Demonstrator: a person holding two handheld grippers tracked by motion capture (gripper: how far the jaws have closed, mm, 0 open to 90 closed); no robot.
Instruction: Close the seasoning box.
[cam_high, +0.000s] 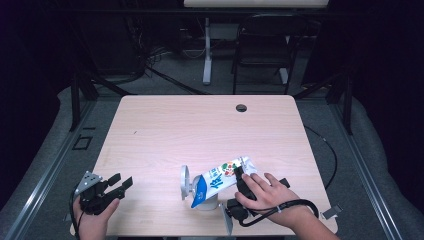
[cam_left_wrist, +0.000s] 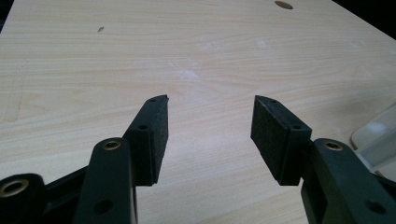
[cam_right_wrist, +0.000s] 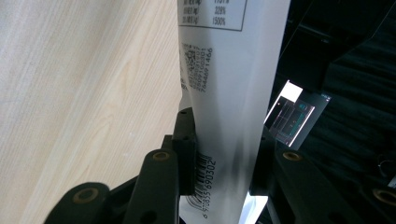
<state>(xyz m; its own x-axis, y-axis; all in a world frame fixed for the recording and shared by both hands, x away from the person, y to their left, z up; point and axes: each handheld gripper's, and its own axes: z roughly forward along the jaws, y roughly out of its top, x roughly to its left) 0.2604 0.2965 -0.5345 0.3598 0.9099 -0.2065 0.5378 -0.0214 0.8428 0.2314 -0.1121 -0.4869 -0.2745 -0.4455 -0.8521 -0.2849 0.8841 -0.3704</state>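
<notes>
A blue and white printed pouch (cam_high: 220, 179) hangs tilted over a small white container (cam_high: 205, 203) near the table's front edge, its blue end lowest. My right gripper (cam_high: 239, 172) is shut on the pouch's upper end, with a hand wrapped around its body. In the right gripper view the white back of the pouch (cam_right_wrist: 233, 70), with a barcode, is pinched between the two black jaws of that gripper (cam_right_wrist: 224, 140). My left gripper (cam_high: 121, 181) rests at the front left corner, open and holding nothing. Its own view shows the gripper (cam_left_wrist: 210, 121) over bare wood.
A white round lid or disc (cam_high: 185, 180) stands on edge just left of the pouch. The light wooden table (cam_high: 200, 130) has a cable hole (cam_high: 241, 107) at the far side. A pale translucent object (cam_left_wrist: 378, 135) sits at the right of the left gripper view. A chair (cam_high: 262, 45) stands beyond the table.
</notes>
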